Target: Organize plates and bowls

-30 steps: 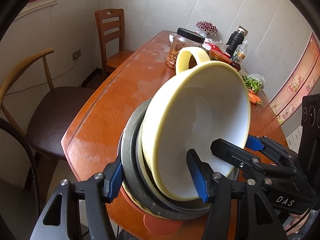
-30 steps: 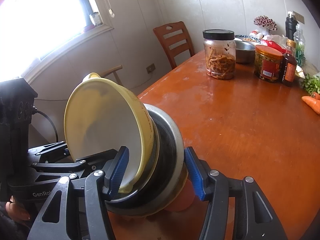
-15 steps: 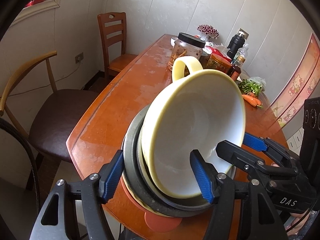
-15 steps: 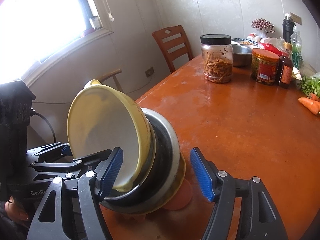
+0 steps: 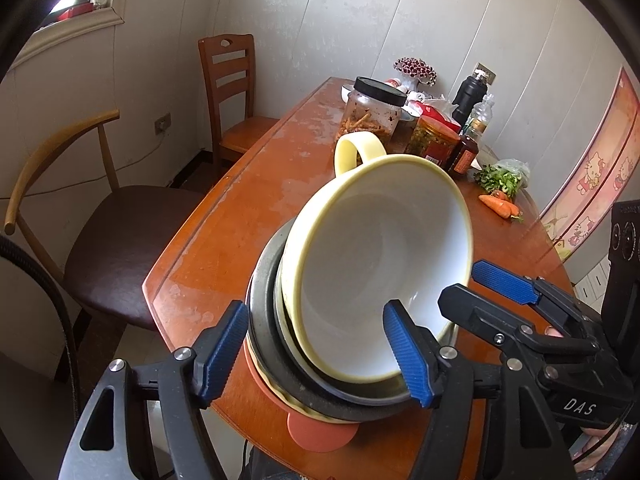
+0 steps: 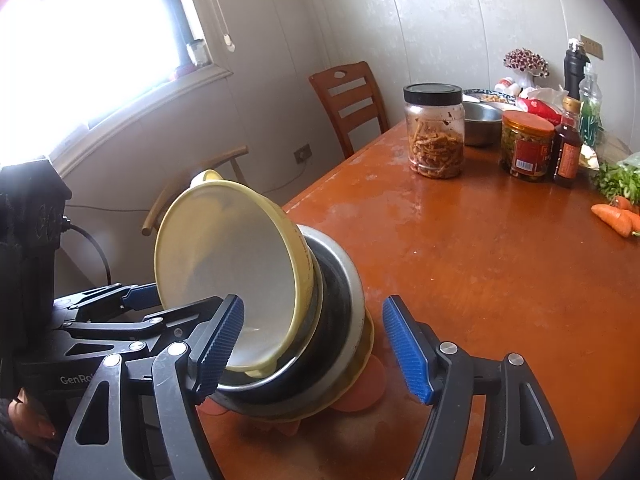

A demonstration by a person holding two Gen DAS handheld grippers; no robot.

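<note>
A yellow bowl with a loop handle (image 5: 384,280) (image 6: 232,276) lies tilted in a stack: a steel bowl (image 5: 264,312) (image 6: 340,300), a yellow dish below it and an orange plate (image 5: 320,432) (image 6: 368,384) at the table's near corner. My left gripper (image 5: 316,352) is open, its fingers standing on either side of the stack. My right gripper (image 6: 312,348) is open too, straddling the stack from the other side. Each gripper shows in the other's view, the right (image 5: 504,284) and the left (image 6: 132,300).
The wooden table (image 6: 480,264) carries a black-lidded jar (image 6: 436,132), a red-lidded jar (image 6: 526,146), sauce bottles (image 6: 566,148), a steel bowl (image 6: 480,120), greens and carrots (image 6: 616,216) at the far end. Two chairs (image 5: 236,96) (image 5: 100,216) stand at the table's left side.
Both grippers have drawn back and up from the stack, so it looks smaller and sits lower in both views. The jaws have widened. The stack has stayed put.
</note>
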